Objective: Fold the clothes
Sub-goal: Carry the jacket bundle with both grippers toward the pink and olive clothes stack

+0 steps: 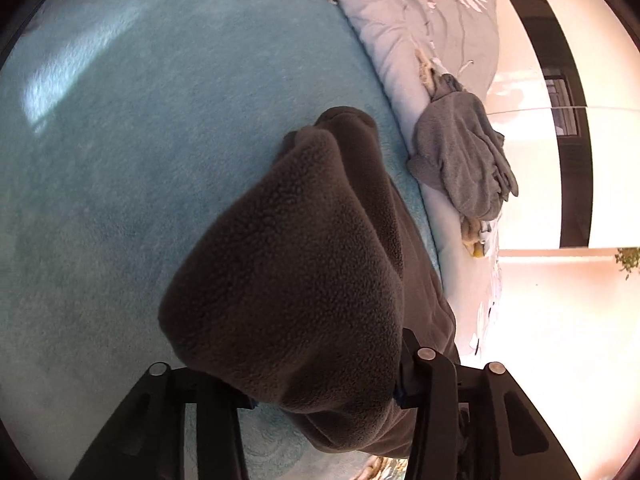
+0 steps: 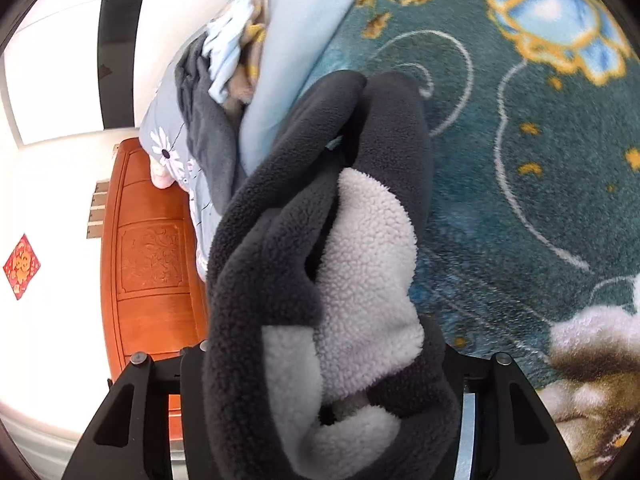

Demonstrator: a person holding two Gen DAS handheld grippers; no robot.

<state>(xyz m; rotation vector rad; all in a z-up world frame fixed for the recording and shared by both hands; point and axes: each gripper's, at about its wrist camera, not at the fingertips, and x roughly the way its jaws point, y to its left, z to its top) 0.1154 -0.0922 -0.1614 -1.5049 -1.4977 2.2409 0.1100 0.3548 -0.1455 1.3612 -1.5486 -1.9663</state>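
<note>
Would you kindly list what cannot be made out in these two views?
- Left wrist view: the dark grey fleece garment covers the left gripper fingertips.
- Right wrist view: the same fleece, white lining showing, hides the right gripper fingertips.
- Neither view shows the garment's full shape.

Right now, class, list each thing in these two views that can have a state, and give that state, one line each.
Dark fleece garment: bunched, unfolded, held up off the teal blanket.
Its white lining: turned outward, exposed.
Left tool: shut on the dark fleece garment.
Right tool: shut on the dark fleece garment.
Grey garment: crumpled, unfolded, lying on the floral quilt.
</note>
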